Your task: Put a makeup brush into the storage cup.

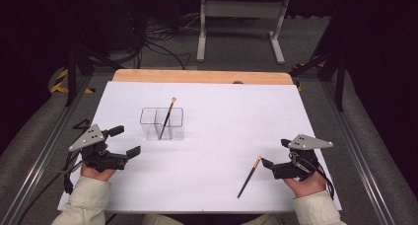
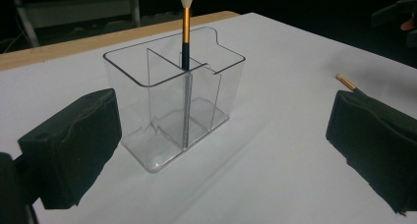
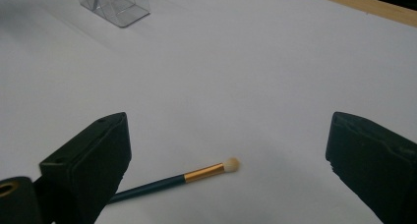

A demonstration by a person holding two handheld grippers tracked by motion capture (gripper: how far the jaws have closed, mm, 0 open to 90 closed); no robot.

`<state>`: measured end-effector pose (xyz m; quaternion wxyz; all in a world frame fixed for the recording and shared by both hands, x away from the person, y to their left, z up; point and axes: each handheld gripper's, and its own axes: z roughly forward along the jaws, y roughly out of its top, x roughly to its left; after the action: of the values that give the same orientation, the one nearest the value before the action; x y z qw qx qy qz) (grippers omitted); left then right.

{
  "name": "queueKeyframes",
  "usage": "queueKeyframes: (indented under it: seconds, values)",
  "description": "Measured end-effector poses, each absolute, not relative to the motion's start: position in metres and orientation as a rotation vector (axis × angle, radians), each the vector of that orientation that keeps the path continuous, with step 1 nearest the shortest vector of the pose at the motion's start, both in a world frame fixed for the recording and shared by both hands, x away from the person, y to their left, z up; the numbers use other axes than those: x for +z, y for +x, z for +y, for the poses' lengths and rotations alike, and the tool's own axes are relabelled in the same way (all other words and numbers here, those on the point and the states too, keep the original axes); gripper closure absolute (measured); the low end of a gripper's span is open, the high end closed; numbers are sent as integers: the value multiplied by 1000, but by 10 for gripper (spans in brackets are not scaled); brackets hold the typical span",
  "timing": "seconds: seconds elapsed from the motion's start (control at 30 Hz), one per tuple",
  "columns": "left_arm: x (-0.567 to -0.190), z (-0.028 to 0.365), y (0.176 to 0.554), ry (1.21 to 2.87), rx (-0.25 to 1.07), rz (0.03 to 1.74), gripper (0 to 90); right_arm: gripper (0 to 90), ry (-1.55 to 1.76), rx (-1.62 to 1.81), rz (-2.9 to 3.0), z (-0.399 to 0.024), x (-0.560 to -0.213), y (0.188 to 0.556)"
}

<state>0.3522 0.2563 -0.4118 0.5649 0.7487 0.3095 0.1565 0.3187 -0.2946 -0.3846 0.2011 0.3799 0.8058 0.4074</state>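
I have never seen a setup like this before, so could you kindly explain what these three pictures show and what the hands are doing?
A person sits at a table covered in a white sheet and holds a hand tool with two black jaws in each hand. The high view looks down from above: the left gripper is at the left, the right gripper at the right. The other two pictures come from small cameras riding on those grippers, looking out between their jaws. On the sheet stands a clear organizer with dividers, with one makeup brush standing in it. A second brush lies flat on the sheet just ahead of the right gripper. Both grippers are open and hold nothing.
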Motion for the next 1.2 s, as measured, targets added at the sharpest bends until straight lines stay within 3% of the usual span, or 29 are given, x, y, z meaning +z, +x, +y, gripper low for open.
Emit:
queueKeyframes:
  seconds: [0.33,1.2]
  values:
    - [-413,253,354,1773,352,720,15,112,1092,1039,2299,-289,-379,316]
    - [-415,250,358,1772,329,718,21,105,1255,816,2468,-264,-373,331]
